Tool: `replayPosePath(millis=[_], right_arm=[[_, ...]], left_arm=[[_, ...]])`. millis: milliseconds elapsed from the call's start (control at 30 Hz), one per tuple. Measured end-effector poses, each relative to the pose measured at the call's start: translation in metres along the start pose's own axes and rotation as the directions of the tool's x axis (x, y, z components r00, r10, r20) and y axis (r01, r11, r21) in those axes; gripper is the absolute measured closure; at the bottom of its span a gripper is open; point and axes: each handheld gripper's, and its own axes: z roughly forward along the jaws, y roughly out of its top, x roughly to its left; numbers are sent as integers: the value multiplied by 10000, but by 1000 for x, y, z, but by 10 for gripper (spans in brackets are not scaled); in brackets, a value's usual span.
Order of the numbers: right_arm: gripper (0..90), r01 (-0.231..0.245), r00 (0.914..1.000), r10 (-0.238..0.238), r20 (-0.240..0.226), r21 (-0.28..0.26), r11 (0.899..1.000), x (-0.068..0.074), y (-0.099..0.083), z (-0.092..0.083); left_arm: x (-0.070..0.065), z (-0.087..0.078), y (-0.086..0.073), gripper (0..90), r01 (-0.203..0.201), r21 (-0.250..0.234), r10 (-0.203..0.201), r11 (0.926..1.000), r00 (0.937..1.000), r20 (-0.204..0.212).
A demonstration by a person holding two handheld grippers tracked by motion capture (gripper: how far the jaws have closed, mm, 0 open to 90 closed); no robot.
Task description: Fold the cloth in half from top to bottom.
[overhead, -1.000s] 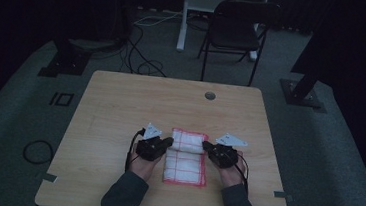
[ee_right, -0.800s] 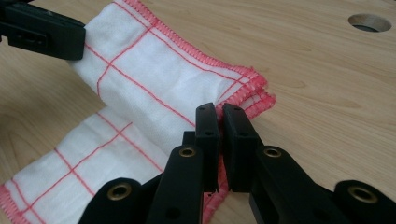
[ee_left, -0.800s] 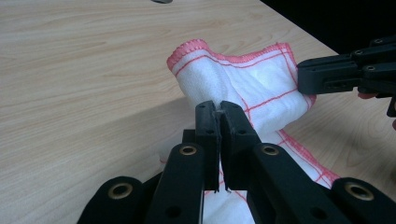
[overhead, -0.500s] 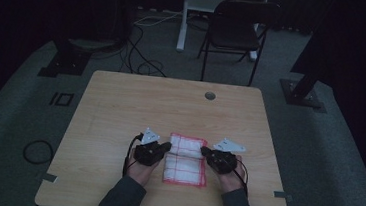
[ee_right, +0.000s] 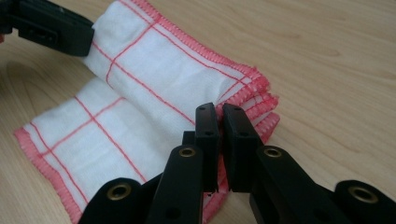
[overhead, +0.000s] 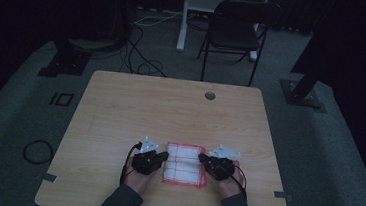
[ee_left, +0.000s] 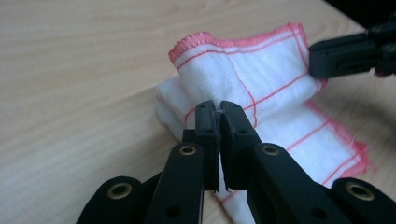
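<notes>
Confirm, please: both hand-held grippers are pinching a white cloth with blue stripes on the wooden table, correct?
Not quite: the stripes and hem of the cloth are red, not blue, as the left gripper view shows. Both the left hand-held gripper and the right hand-held gripper do pinch it on the wooden table.

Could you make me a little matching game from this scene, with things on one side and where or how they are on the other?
Things:
1. cloth
2. left gripper
3. right gripper
4. chair

Descriptions:
A. on the floor beyond the table
B. white with red lines, folded
C. shut on the cloth's left side
D. shut on the cloth's right side

Pairs: 1-B, 2-C, 3-D, 4-A
</notes>
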Motion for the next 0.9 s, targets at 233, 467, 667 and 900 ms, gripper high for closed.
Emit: replayPosePath(millis=[233, 467, 667, 900], right_arm=[[859, -15, 10000, 15, -25, 110, 9999, 1, -4, 2], [859, -27, 10000, 27, 12, 92, 10000, 2, -4, 2], [857, -38, 10000, 38, 5, 62, 10000, 1, -5, 2], [856, -13, 10000, 13, 30, 38, 10000, 1, -5, 1]], left_arm=[[5, -2, 0, 797, 245, -112, -246, 9996, 9997, -77], [19, -10, 28, 724, 673, -851, -715, 9941, 9963, -472], [29, 4, 49, 689, 877, -732, -929, 9934, 9932, -701], [32, 25, 63, 686, 854, -185, -869, 9962, 9908, -1035]])
